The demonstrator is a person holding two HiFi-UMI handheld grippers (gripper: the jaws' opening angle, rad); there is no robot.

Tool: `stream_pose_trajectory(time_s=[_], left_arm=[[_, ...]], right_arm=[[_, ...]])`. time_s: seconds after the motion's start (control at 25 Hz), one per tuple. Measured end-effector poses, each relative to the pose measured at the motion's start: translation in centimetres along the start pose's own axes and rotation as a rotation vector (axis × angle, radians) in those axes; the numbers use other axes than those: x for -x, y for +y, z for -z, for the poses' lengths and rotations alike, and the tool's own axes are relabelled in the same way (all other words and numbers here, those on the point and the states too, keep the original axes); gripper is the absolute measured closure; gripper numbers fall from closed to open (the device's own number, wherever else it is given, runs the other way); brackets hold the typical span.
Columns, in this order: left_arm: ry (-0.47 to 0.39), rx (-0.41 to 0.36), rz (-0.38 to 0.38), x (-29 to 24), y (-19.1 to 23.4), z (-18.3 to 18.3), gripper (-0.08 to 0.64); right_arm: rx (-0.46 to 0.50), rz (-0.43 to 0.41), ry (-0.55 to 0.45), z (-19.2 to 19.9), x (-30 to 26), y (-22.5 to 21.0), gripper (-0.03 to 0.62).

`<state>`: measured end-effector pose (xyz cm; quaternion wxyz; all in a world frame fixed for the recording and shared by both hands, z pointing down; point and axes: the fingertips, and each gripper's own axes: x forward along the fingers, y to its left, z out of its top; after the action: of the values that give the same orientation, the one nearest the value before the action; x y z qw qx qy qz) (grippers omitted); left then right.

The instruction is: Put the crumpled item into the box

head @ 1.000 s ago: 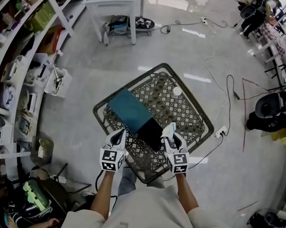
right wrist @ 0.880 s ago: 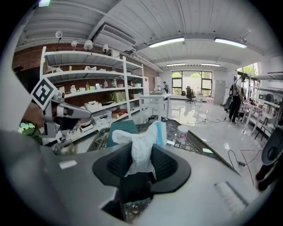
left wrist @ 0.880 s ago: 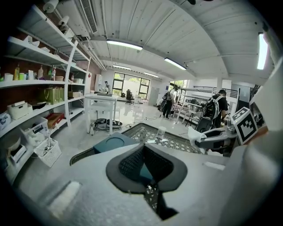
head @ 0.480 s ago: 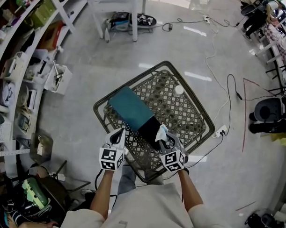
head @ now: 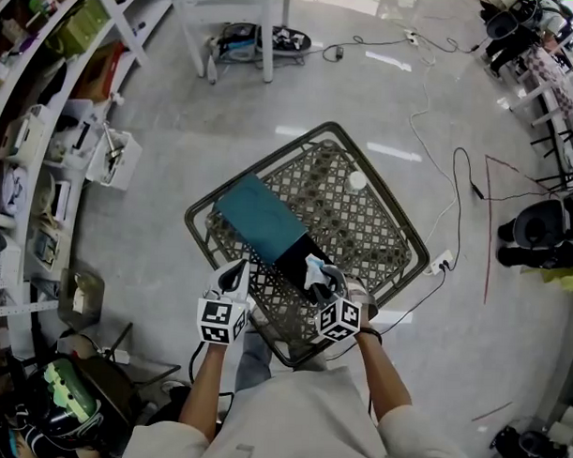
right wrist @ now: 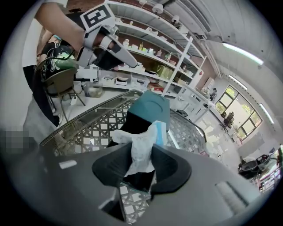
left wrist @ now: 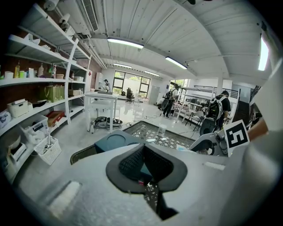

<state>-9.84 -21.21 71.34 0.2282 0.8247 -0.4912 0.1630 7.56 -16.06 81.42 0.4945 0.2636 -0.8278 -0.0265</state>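
A teal box (head: 261, 219) lies on the lattice table (head: 380, 227), its dark open end (head: 304, 262) facing me. My right gripper (head: 318, 280) is shut on a crumpled white and pale blue item (head: 313, 267), held right at that opening. In the right gripper view the crumpled item (right wrist: 140, 148) sticks up between the pads, with the box (right wrist: 150, 109) just beyond. My left gripper (head: 236, 271) hovers beside the box's near left side; its pads meet with nothing between them in the left gripper view, gripper (left wrist: 143, 165), box (left wrist: 116, 142).
A small white cup (head: 358, 180) stands on the table's far side. Cables (head: 447, 196) and a power strip (head: 442, 267) lie on the floor to the right. Shelving (head: 46, 121) lines the left, with a white basket (head: 117, 161) beside it. A white bench (head: 228, 19) stands beyond.
My right gripper has moved left and toward the box's open end, carrying the crumpled item with it. The left gripper has barely shifted.
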Motion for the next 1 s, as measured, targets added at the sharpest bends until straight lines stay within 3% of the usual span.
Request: stream_pose_trajectory(time_s=[0.52,1.0], left_arm=[[0.016,0.007,0.003,-0.4,-0.2,0.5,0.554],[0.015,0.029,-0.004,-0.3,0.5,0.9,0.554]], right_arm=[[0.004,-0.157,0.103,0.9,-5.0,1.7,0.459],[0.014,-0.242,0.224,2.2,-7.8,2.7,0.455]])
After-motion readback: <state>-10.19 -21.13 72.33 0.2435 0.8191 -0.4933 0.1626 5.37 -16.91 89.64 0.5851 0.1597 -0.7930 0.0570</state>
